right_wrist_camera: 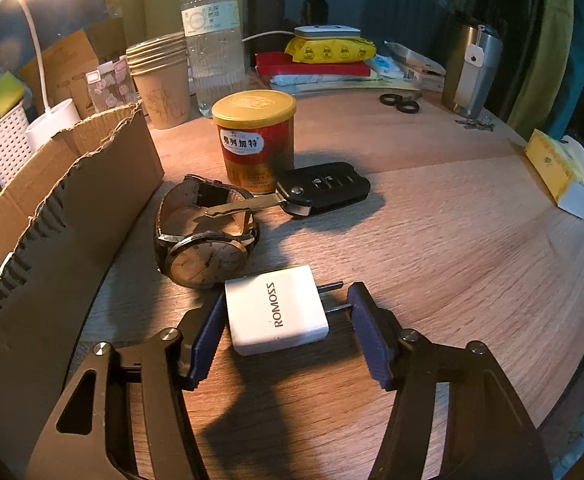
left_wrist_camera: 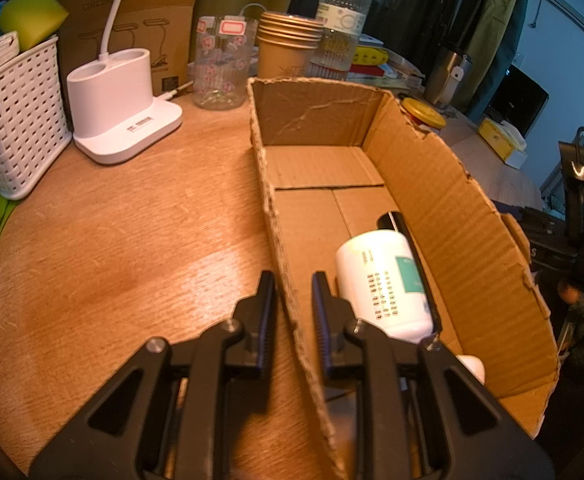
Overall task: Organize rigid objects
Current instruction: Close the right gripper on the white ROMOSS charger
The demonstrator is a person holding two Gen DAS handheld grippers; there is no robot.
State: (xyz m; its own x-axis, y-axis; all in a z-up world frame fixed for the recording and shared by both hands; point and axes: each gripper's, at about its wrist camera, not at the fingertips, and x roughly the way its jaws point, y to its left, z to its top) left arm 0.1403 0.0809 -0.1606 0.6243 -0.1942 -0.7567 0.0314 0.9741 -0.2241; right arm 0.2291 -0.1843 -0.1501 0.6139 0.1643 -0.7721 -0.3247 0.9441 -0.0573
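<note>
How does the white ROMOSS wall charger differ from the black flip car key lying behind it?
The white ROMOSS wall charger is a pale, boxy block; the black flip car key is dark and flatter. The charger lies between the right gripper's fingers; the key lies free, its metal blade reaching over the wristwatch. Both rest on the wooden table.

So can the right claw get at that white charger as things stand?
Probably yes: the right claw already straddles the white charger, nothing lies between, though the watch sits close behind.
</note>
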